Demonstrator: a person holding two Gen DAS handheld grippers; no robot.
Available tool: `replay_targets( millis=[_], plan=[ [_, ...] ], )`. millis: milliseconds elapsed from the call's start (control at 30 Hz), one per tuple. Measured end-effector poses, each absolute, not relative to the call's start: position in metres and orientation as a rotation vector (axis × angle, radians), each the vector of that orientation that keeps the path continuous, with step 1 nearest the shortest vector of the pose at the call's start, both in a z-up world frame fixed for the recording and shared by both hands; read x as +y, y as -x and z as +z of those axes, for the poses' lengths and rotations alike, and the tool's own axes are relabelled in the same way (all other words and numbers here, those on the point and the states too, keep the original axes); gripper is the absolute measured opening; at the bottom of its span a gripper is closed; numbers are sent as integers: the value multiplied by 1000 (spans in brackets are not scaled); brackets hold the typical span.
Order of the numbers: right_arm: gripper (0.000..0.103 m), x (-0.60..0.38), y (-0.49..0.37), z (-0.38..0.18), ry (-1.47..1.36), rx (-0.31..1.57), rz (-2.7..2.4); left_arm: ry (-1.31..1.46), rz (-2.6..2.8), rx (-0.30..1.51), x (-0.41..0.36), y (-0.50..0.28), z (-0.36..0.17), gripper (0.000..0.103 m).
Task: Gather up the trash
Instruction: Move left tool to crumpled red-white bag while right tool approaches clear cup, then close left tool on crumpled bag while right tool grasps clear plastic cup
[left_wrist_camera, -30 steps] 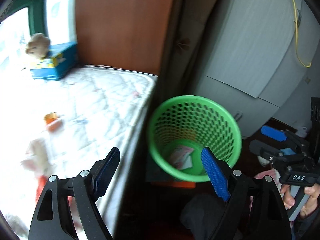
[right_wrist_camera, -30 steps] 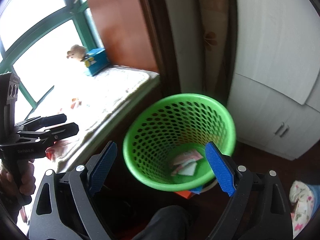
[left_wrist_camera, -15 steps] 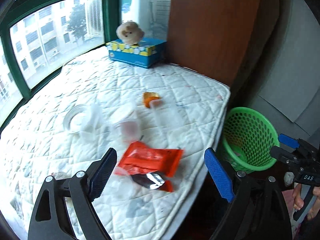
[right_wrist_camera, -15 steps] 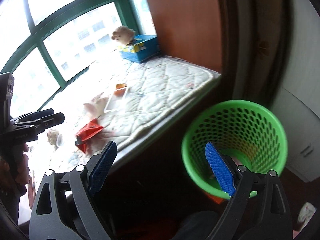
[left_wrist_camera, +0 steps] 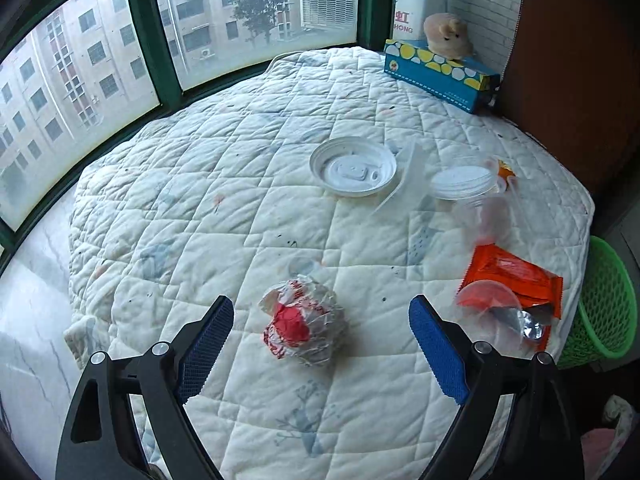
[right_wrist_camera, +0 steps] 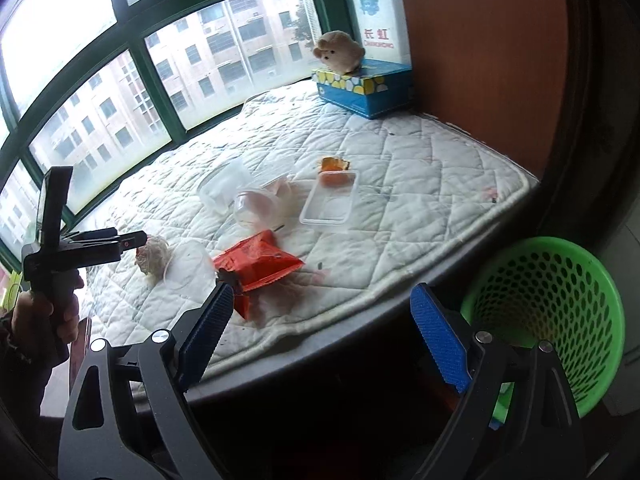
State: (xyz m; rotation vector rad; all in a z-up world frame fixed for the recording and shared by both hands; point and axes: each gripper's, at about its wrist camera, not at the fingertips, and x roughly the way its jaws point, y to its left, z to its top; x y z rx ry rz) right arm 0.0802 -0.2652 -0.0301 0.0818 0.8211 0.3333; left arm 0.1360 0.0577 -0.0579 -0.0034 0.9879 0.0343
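Trash scattered across quilted mattress (left_wrist_camera: 224, 184). Our left gripper (left_wrist_camera: 320, 344), fingers spread wide, empty, frames crumpled wrapper ball (left_wrist_camera: 304, 330) lying on quilt between them. Rightward: white lid (left_wrist_camera: 353, 167), clear cups, orange packet (left_wrist_camera: 514, 276) near mattress edge. Our right gripper (right_wrist_camera: 320, 336) hangs released, empty, off mattress edge. Green basket (right_wrist_camera: 560, 300) on floor at far right. Risks we judge: springy ball squirts from pads if pinched off-centre; fingers snag quilt; light ball misses basket on long carry.

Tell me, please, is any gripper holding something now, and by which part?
Nothing is held. The left gripper is open above the crumpled wrapper on the mattress, not touching it. The right gripper is open and empty.
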Motion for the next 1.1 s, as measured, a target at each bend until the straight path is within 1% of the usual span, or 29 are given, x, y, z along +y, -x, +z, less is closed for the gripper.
replay_targets(
  millis=[200,300,500,533,567,667,933,1100],
  plan=[
    [89,-227,-88,-30,-19,821,411,58,-4,1048,70,-141,-80,86],
    [89,-210,-90,-30,12,823,441,82,-25,1069,74,-145,-88,80],
    [89,-181,-95,-37,57,839,484,119,-88,1084,76,-148,-97,56],
    [89,-176,-96,-38,61,843,494,120,-99,1081,77,-148,-97,47],
    [89,-171,-97,-39,66,846,503,124,-105,1080,78,-148,-96,43],
    [89,-154,-100,-44,96,854,525,151,-137,1065,85,-147,-89,37],
    [89,-102,-110,-62,212,867,565,140,-152,1016,99,-143,-67,35],
    [86,-77,-119,-78,306,883,550,145,-150,999,112,-143,-52,35]
  ],
)
